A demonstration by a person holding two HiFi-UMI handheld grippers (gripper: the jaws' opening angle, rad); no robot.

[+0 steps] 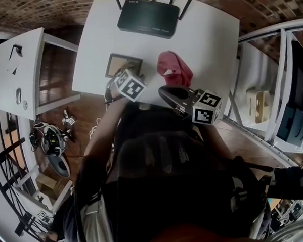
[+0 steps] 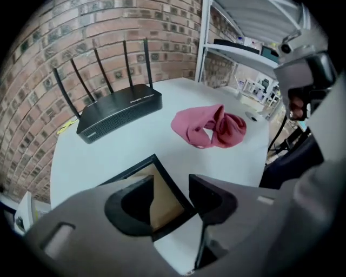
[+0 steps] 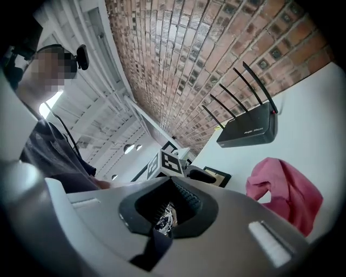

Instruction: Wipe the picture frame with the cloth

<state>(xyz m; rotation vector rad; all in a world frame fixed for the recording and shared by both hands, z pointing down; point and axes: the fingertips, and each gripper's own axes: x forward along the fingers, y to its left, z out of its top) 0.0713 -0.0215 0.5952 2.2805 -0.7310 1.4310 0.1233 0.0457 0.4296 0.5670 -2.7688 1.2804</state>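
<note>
While left gripper (image 2: pixel 172 188) hangs over the picture frame (image 1: pixel 123 65), fingers spread and empty, right gripper (image 3: pixel 175 186), fingers clenched on nothing, sits nearer the cloth (image 1: pixel 174 68), just right of the frame on the worktop (image 1: pixel 207 34).

White surface (image 1: pixel 207 34) before me, three things lying on it.
A black router (image 1: pixel 148 17) sat at the far edge with its antennas standing up. Nearer my side, to the left, the dark-rimmed picture frame (image 1: pixel 122 64) lay flat, its tan face up. The pink-red cloth (image 1: pixel 174 68) lay crumpled in a heap just to the right of the frame, not touching it, and well apart from the router.
</note>
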